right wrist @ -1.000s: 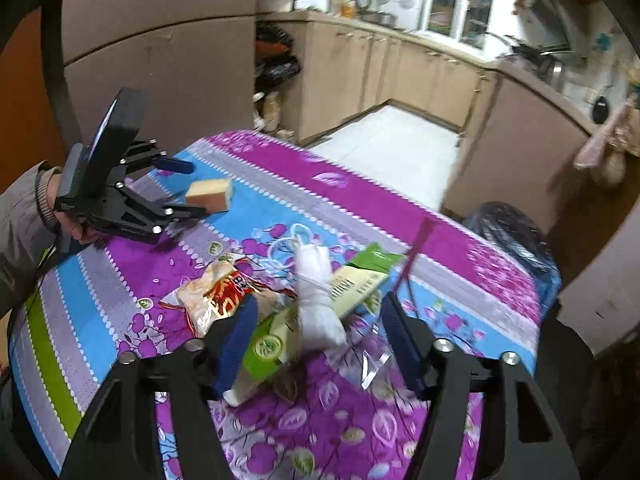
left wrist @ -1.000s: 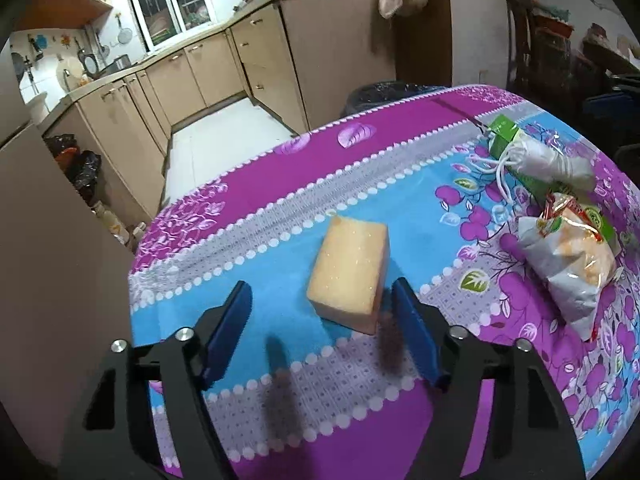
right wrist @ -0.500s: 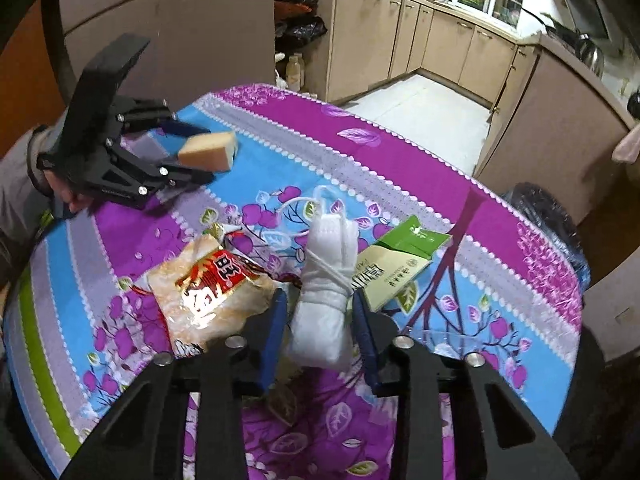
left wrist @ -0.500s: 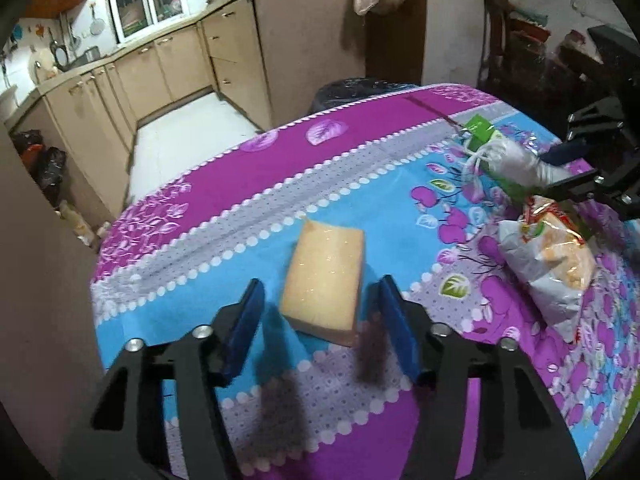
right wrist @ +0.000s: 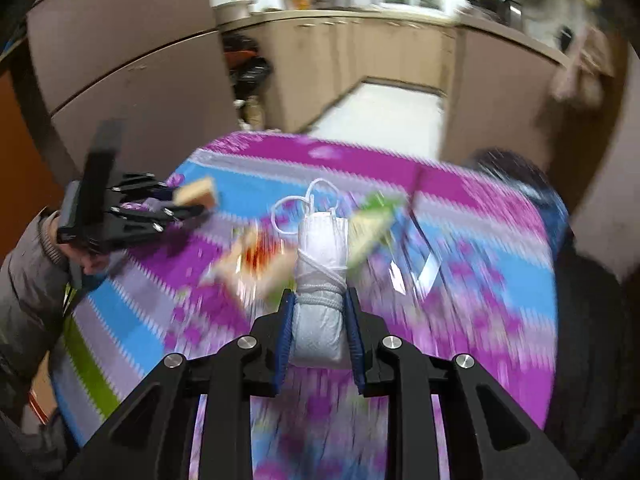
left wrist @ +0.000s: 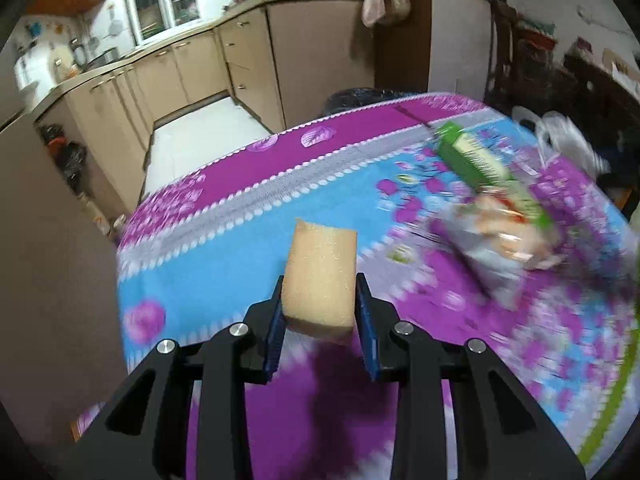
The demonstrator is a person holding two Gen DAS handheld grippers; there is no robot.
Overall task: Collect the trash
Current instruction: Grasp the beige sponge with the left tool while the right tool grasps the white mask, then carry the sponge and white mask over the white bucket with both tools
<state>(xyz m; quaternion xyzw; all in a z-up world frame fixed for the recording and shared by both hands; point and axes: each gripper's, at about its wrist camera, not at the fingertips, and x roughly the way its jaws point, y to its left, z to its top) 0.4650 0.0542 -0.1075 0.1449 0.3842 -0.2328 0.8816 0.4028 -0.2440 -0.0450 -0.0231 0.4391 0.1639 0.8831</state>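
Left tool [left wrist: 320, 316] now clenched on yellow sponge [left wrist: 322, 276], blue pads pressed against both sides; 0.5 s ago jaws spread wide with sponge flat on counter [left wrist: 224, 264] between them. Sponge now lifted off the flowered cloth, tilted up, dark shadow beneath on purple band. Right tool [right wrist: 319, 320] clamped on white rolled mask [right wrist: 320, 280], cord wrapped round its middle, ear loop [right wrist: 296, 208] sticking out ahead; already gripping it 0.5 s ago but low on the counter, now raised clear. Heavy motion blur in both views, unlike the sharp earlier frames. Still lying on counter: snack bag [left wrist: 504, 236] with red-orange print, green packet [left wrist: 476, 160] just beside and partly under it, clear plastic strip [right wrist: 424, 272] to the right. Green packet previously tucked against the mask, now apart from it. Seen from right wrist: left tool at far left with sponge [right wrist: 198, 194] in its grip, held over counter edge, sleeve and hand [right wrist: 86, 264] behind. Black trash bag [right wrist: 520, 176] at far counter edge on floor side, dark bin rim [left wrist: 360, 98] visible past the cloth in left view. Kitchen cabinets [left wrist: 180, 72] and tiled floor beyond.
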